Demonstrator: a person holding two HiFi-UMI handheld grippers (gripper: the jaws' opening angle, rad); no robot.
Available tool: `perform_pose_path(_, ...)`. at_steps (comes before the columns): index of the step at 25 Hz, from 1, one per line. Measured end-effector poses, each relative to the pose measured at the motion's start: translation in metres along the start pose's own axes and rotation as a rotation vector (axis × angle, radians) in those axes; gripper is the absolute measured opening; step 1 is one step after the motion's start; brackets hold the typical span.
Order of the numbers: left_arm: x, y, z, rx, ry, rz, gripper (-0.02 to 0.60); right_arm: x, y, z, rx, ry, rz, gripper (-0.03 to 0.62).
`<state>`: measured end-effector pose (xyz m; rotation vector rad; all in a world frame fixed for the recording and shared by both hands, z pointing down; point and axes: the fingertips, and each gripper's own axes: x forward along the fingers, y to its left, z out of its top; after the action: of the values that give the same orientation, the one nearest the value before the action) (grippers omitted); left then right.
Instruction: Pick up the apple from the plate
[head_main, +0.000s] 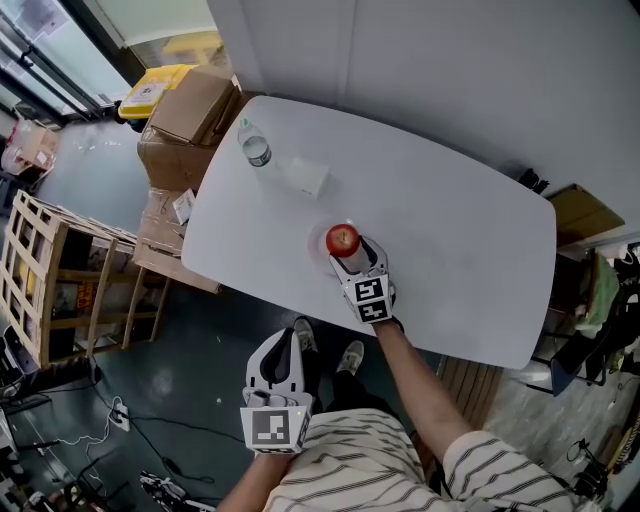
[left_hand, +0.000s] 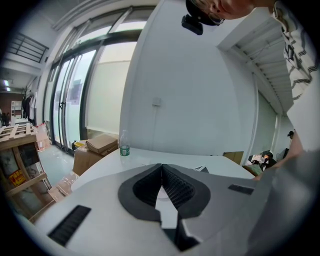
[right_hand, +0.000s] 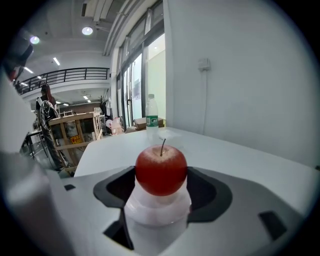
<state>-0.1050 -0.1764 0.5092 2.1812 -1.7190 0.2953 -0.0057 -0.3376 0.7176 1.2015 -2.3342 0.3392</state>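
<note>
A red apple (head_main: 342, 239) (right_hand: 161, 169) stands on a small white plate (head_main: 333, 262) (right_hand: 157, 207) near the front edge of the white table (head_main: 460, 230). My right gripper (head_main: 350, 258) (right_hand: 161, 187) reaches in from the near side, and its dark pads (right_hand: 114, 187) press on both sides of the apple, shut on it. The apple still rests on the plate. My left gripper (head_main: 284, 350) (left_hand: 161, 169) hangs below the table's front edge over the floor, jaws shut together with nothing in them.
A water bottle (head_main: 254, 145) (left_hand: 124, 145) (right_hand: 152, 118) and a clear plastic cup (head_main: 308, 177) stand at the table's far left. Cardboard boxes (head_main: 190, 115) and a wooden rack (head_main: 50, 270) are left of the table. A wall runs behind it.
</note>
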Motion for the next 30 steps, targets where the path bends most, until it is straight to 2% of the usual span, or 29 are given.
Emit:
perform_pose_path(4,-0.002,-0.007,0.004,0.004,-0.011,-0.009,0.005,-0.014,-0.003,0.002,0.01,0.002,-0.005,0.325)
perform_pose_path(9,-0.002,-0.007,0.009,0.007,-0.009,0.007,0.005,-0.034,0.002,0.015,0.089,-0.037,-0.009,0.325)
perform_pose_path(30,-0.016,-0.011,0.03,0.035,-0.077,-0.002,0.005,-0.149,0.044,0.109,0.118,-0.216,0.02,0.325)
